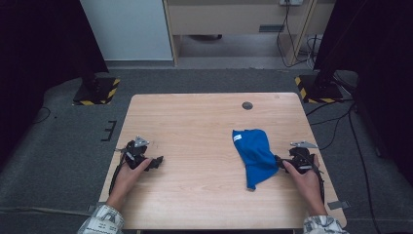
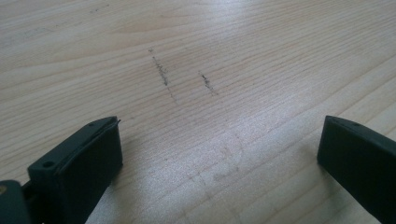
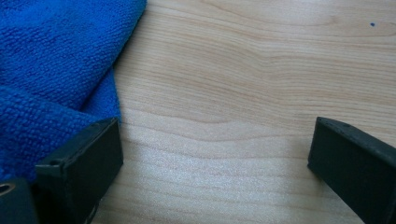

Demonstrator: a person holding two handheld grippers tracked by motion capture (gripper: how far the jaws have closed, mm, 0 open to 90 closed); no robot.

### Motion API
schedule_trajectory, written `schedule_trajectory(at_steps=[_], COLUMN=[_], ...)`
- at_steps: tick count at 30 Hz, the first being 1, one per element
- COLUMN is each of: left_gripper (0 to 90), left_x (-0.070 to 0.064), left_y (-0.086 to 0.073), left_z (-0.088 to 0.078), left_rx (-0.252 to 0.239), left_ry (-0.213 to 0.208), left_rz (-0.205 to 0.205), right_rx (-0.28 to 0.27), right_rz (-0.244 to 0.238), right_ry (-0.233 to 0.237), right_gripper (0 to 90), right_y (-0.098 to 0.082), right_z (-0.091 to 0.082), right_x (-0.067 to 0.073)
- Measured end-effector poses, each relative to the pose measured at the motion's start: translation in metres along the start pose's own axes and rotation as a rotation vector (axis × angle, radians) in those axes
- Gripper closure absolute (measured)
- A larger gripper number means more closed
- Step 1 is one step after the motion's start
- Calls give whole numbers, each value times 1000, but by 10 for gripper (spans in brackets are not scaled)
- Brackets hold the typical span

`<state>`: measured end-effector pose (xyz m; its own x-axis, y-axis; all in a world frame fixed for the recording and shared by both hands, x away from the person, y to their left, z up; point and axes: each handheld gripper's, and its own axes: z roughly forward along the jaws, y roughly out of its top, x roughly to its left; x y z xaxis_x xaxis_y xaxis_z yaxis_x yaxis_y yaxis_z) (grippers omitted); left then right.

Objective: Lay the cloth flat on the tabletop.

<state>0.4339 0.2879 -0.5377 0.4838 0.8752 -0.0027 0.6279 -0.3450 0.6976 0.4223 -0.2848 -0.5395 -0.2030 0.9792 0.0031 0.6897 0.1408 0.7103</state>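
Cloth (image 1: 254,155) is seen right of centre in the high view, long axis running top to bottom, just left of the right gripper (image 1: 281,163), jaws wide, nothing held. Left gripper (image 1: 157,161) is kept far left, jaws wide, empty; right is nearer.

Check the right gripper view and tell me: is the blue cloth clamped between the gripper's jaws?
No. The right gripper stands wide open with bare table between its jaws, and the blue cloth lies beside its left jaw.
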Motion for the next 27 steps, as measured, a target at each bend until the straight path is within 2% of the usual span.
schedule_trajectory(at_steps=[10,16,27], left_gripper=[0,0,0], left_x=[0,0,0], left_y=[0,0,1], left_z=[0,0,1], left_rx=[1,1,0], left_ry=[2,2,0], left_rz=[-1,-1,0], right_rx=[-1,-1,-81], right_rz=[-12,-30,-54], right_ry=[13,23,46], right_gripper=[37,79,169], right_y=[1,4,13], right_z=[1,-1,-24], right_x=[-1,2,13])
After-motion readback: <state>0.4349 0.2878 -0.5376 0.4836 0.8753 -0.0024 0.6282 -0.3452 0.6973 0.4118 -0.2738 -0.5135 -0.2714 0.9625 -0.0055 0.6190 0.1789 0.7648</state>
